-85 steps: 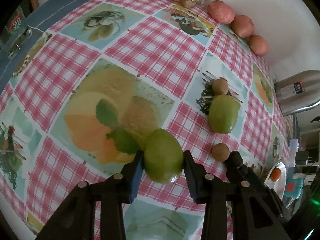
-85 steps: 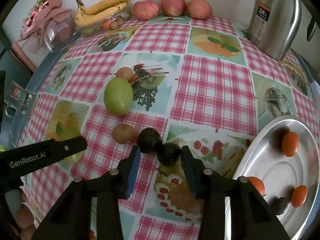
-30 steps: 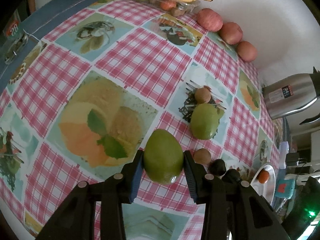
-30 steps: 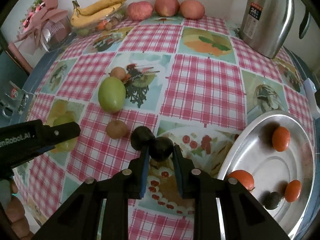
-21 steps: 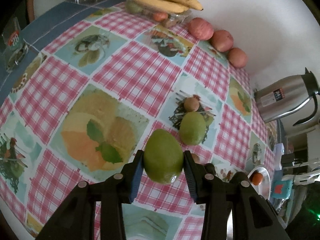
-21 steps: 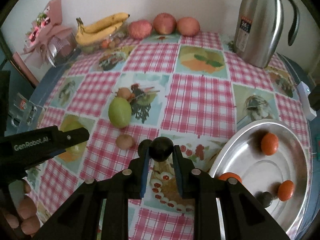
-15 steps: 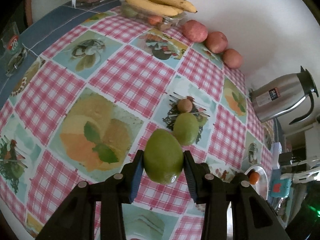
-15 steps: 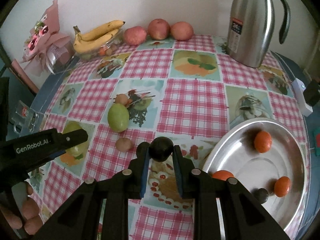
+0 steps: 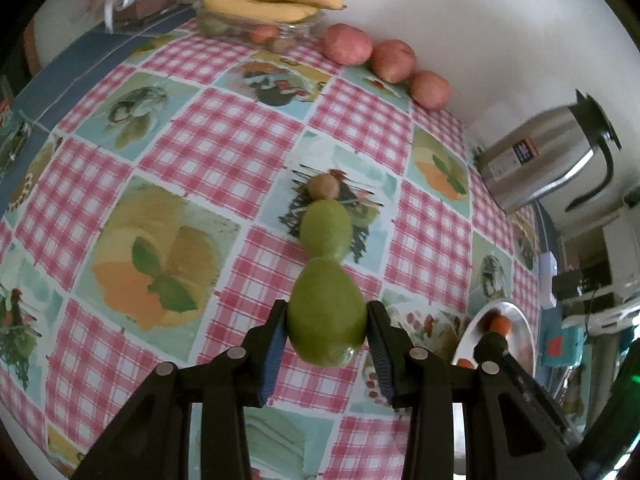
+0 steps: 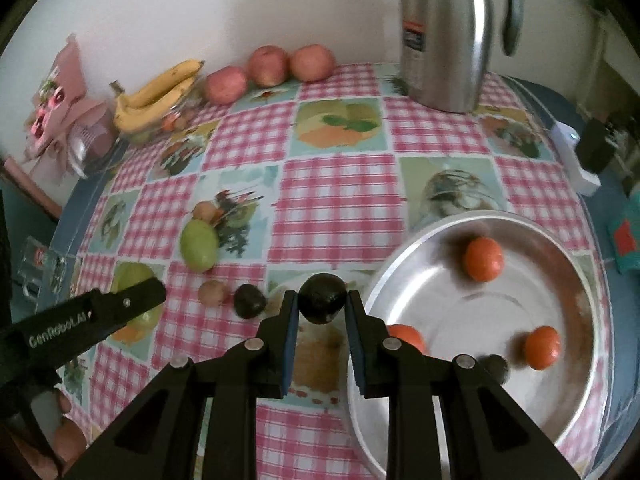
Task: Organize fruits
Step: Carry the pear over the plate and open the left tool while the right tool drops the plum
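My left gripper (image 9: 327,332) is shut on a green mango (image 9: 326,314), held above the checked tablecloth. A second green mango (image 9: 326,229) lies on the cloth beyond it, with a brown kiwi (image 9: 325,185) behind. My right gripper (image 10: 322,312) is shut on a dark round fruit (image 10: 322,298), lifted beside the left rim of the silver plate (image 10: 568,380). The plate holds three oranges (image 10: 483,259) and one small dark fruit (image 10: 495,366). Another dark fruit (image 10: 249,300) and a brown kiwi (image 10: 214,293) rest on the cloth to the left. The left gripper's finger (image 10: 120,308) shows at the right wrist view's left.
Bananas (image 10: 160,94) on a clear bowl and three red apples (image 10: 267,65) line the wall at the back. A steel thermos jug (image 10: 450,36) stands at the back right. A pink wrapped bouquet (image 10: 60,108) sits at the far left corner.
Both grippers have risen with their fruit and the table looks farther away. The right gripper's dark fruit has left its twin on the cloth and moved toward the plate.
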`<state>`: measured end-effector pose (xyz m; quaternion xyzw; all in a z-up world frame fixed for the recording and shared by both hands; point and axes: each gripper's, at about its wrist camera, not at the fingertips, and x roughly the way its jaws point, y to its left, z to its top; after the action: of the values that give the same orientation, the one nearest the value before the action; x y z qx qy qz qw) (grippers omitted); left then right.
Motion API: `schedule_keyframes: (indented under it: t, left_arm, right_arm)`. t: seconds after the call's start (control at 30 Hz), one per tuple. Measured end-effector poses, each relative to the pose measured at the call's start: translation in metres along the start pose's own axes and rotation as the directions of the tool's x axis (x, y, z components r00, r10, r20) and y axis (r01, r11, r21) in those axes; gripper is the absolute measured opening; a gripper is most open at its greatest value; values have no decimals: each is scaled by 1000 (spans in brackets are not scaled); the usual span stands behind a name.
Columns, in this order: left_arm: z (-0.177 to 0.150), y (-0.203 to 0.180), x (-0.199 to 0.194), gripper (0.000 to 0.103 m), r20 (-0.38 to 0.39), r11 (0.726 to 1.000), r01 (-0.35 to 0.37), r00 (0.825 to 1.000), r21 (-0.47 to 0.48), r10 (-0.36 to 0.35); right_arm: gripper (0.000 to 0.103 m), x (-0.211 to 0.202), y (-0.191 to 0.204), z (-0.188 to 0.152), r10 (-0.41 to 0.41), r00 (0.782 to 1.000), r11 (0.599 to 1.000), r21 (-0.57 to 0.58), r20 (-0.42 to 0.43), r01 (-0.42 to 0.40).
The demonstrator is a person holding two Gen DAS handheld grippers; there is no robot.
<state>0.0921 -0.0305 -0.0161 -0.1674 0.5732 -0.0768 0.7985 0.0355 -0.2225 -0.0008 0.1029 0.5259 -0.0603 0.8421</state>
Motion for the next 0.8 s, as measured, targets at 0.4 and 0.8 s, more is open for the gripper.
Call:
schedule_keyframes:
  t: [0.4, 0.8]
  left_arm:
    - [-34, -63, 0, 41, -57, 979, 85, 995, 183, -76]
    - [-76, -124, 7, 41, -144, 911, 181, 980, 370, -136]
  right_arm:
    - [24, -13, -69, -5, -64, 998, 977, 203, 11, 61]
    - [24, -23, -119, -15, -92, 996, 936, 343, 21, 79]
